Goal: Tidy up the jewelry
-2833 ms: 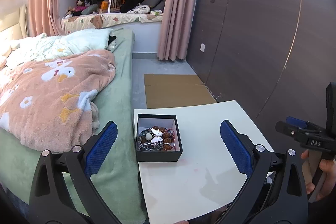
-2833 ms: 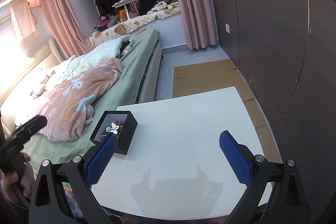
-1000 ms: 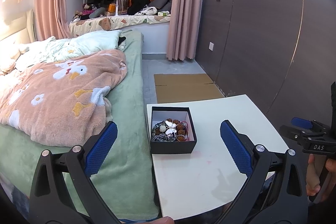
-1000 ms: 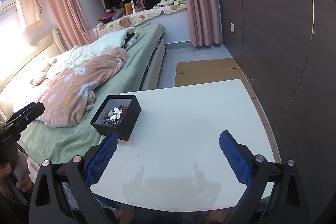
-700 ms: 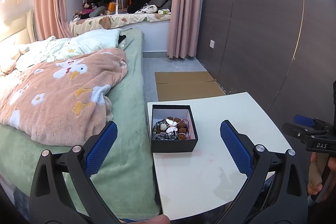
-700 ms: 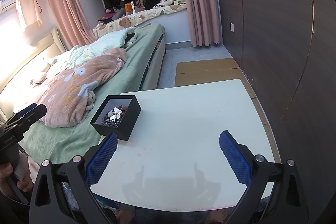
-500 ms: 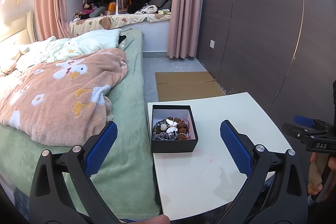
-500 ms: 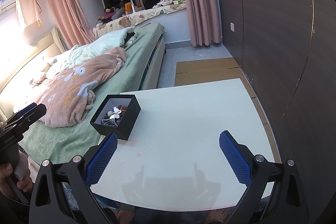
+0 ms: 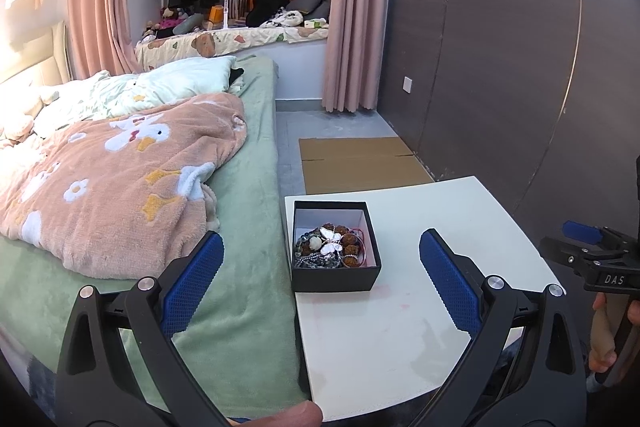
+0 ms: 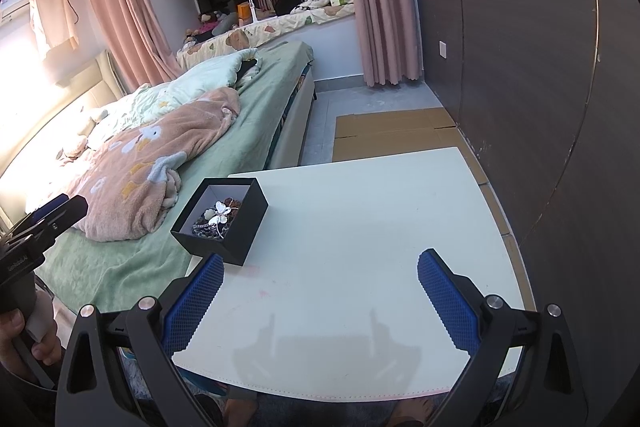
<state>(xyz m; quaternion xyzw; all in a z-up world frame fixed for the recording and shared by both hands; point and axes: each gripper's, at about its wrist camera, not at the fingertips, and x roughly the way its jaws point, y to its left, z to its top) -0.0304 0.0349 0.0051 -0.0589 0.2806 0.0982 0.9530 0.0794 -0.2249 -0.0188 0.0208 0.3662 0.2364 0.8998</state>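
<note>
**On the white table: jewelry box at the left edge, both grippers spread and empty**

On the white table (image 9: 420, 327), the black jewelry box (image 9: 335, 273) sits at the left edge, beside the green bed (image 9: 248, 291). Box is open-topped, pale lining visible. Inside: a tangle of jewelry (image 9: 331, 247), with a white butterfly-shaped piece (image 10: 219, 213) on top, brown beads, a red cord loop, dark chain.

Change against earlier frames:
- 2.8 s ago, left wrist view: the box sat lower-left between the fingers, and the wall panel was tilted. Now the box appears right of centre and the panel lines stand more upright.
- Last 0.7 s: no visible shift in either view. Box position on the table unchanged throughout.

Orientation:
- Box is close to square; long axis hard to call.
- Left wrist view: its sides run roughly parallel to the table edges, one wall facing the camera.
- Right wrist view: seen corner-on, near corner pointing towards the camera.
- Opening faces up.

Grippers:
- Left gripper (image 9: 320, 283): blue pads spread wide, nothing between them, held near the table's near-left corner, apart from the box.
- Right gripper (image 10: 320, 291): pads spread wide, nothing held, over the near part of the table; the box lies just beyond its left pad.

Flattened cardboard (image 9: 356, 163) lies on the floor beyond the table.
</note>
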